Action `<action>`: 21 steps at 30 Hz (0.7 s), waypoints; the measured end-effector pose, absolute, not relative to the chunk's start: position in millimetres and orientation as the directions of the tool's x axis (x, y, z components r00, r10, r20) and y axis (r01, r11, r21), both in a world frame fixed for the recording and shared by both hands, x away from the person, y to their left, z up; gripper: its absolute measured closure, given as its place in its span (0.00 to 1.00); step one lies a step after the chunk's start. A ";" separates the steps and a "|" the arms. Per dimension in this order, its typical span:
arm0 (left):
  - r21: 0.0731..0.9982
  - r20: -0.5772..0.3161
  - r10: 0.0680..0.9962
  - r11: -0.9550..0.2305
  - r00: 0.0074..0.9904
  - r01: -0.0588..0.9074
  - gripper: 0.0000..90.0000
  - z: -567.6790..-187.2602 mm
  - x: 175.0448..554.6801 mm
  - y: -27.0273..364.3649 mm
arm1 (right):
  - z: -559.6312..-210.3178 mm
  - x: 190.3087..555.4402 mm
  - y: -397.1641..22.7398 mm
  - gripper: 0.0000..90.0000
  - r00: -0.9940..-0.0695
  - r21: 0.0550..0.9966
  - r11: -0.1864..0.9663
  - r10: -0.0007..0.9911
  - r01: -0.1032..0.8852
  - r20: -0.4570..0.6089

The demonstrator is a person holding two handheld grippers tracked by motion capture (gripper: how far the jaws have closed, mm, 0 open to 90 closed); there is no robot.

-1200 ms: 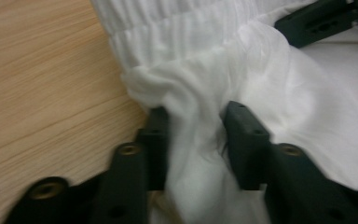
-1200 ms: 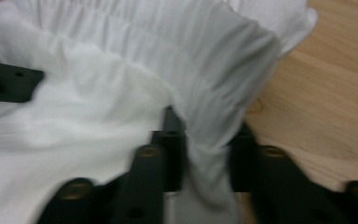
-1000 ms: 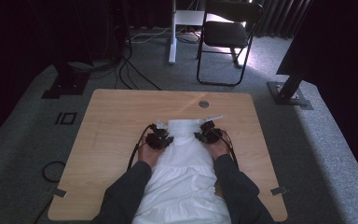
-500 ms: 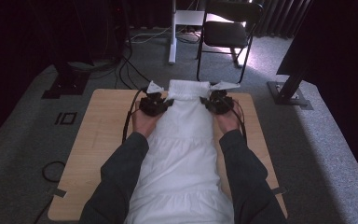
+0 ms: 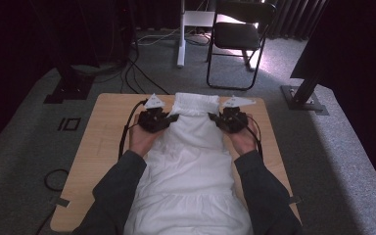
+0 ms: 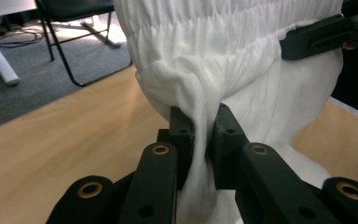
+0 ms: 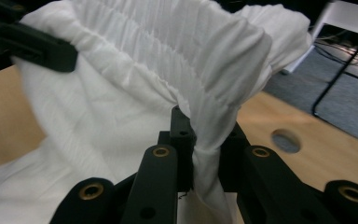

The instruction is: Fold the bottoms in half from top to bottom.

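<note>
Tools (image 5: 176, 117) (image 5: 211, 116), two, on one garment (image 5: 191, 161)

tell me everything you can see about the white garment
The white garment looks like soft, thin woven cloth with a gathered, shirred elastic band along its far end. That end is lifted off the wooden table, bunched at each side: the left gripper and right gripper are each shut on a pinch of fabric. The rest trails wrinkled toward the person, between the sleeves.

Garment between two claws over the surface

White gathered cotton garment (image 5: 191, 161) lies along the wooden surface (image 5: 103, 142), left claw (image 5: 172, 118) and right claw (image 5: 214, 117) flanking its far end; black folding chair (image 5: 237, 34) stands behind.
</note>
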State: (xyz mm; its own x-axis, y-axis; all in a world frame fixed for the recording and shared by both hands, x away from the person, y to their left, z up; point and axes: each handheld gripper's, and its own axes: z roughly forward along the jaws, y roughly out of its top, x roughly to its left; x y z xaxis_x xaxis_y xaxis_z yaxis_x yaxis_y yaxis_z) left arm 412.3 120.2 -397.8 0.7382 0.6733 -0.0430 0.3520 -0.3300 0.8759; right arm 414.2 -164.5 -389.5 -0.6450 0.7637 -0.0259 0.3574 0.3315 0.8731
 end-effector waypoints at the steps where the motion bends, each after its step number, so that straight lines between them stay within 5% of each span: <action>1: 0.876 -0.040 0.670 -0.334 0.741 0.349 0.91 -400.9 405.0 121.7 | -392.2 406.2 -164.9 0.90 -0.656 0.875 0.332 0.754 0.351 -0.023; 11: 0.842 -0.049 0.623 -0.394 0.781 0.367 0.90 -450.4 333.8 133.4 | -436.2 344.2 -162.9 0.89 -0.720 0.851 0.363 0.693 0.380 0.026; 21: 0.626 -0.037 0.606 -0.606 0.795 0.491 0.89 -535.2 312.7 118.1 | -520.6 312.4 -149.0 0.88 -0.745 0.706 0.502 0.665 0.500 0.054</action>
